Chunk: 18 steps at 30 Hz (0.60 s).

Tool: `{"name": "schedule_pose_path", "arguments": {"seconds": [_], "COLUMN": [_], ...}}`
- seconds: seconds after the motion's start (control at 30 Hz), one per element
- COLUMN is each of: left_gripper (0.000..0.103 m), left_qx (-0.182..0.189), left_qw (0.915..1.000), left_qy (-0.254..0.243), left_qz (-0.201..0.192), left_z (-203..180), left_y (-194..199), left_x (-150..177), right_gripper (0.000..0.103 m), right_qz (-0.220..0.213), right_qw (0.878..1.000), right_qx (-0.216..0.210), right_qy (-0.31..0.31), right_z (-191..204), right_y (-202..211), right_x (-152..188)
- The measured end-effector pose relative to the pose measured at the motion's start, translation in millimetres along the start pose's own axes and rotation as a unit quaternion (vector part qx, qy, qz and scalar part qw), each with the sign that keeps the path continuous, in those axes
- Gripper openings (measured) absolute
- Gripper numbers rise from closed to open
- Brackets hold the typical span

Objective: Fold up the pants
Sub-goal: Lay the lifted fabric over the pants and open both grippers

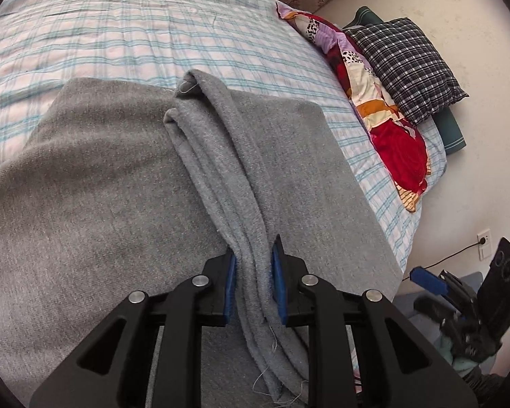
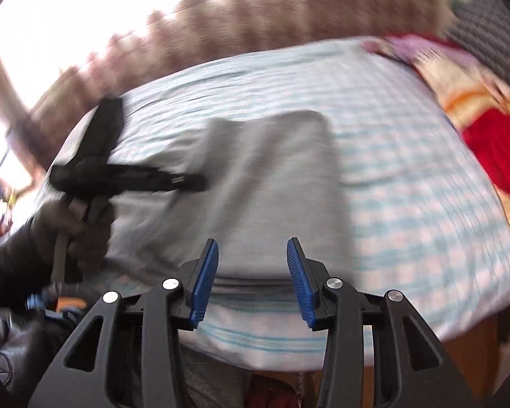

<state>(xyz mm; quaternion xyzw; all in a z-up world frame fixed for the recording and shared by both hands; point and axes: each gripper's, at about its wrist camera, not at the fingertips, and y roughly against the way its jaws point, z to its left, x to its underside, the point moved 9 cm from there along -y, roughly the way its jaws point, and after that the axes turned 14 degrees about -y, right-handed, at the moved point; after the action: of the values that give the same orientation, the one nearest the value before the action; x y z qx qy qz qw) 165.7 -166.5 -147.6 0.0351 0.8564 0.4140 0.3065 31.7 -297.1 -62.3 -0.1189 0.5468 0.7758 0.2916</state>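
Left jaws: set narrow, a thick roll of grey cloth running between the blue pads [image 1: 230, 285]; whether the pads press on it cannot be told.
Right jaws: spread wide, nothing between the blue pads [image 2: 204, 282].
Left gripper [image 1: 253, 273]: angled down over the bed, straddling the bunched part of the pants; in the right wrist view it shows as a black blurred bar [image 2: 129, 178] over the left part of the cloth, with a dark-sleeved arm [image 2: 13, 255] beneath it.
Right gripper [image 2: 251, 278]: above the near edge of the bed, pointing down at the grey cloth — clear of it.
Pants [image 1: 119, 176]: grey, spread flat on the bed; one rolled length [image 1: 221, 156] lies lengthwise on top, its doubled end toward the far side.
Bed [image 1: 119, 34]: covered by a pale sheet with blue-green checks.
Quilt [image 1: 384, 108]: red and patterned, bunched along the bed's right edge.
Pillow [image 1: 408, 68]: dark plaid, beside the quilt, against the wall.
Right wrist view: heavily blurred — fine detail unreadable.
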Motion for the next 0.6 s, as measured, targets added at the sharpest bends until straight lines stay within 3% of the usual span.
{"name": "schedule_pose_path", "arguments": {"seconds": [0.1,0.2,0.3,0.47,0.6], "left_gripper": [0.039,0.044,0.046,0.047,0.047], "left_qx": [-0.028,-0.058,-0.069,-0.032,-0.001], "left_qw": [0.9996,0.9981,0.9970,0.9958,0.9916], "left_qy": [-0.006,-0.017,-0.029,-0.077,-0.129], "left_qz": [-0.002,-0.007,-0.020,-0.037,-0.006], "left_z": [3,5,-1,-46,-84], "left_y": [6,18,34,40,22], "left_x": [0,-1,-6,-10,12], "right_gripper": [0.043,0.043,0.043,0.043,0.042], "right_qz": [0.014,0.034,0.033,0.041,0.038], "right_qw": [0.999,0.996,0.997,0.997,0.997], "right_qx": [0.004,0.010,0.017,0.033,0.025], "right_qy": [-0.051,-0.083,-0.071,-0.054,-0.064], "right_z": [-26,-42,-41,-40,-43], "right_y": [-9,-23,-24,-31,-29], "right_x": [-1,1,0,3,-1]}}
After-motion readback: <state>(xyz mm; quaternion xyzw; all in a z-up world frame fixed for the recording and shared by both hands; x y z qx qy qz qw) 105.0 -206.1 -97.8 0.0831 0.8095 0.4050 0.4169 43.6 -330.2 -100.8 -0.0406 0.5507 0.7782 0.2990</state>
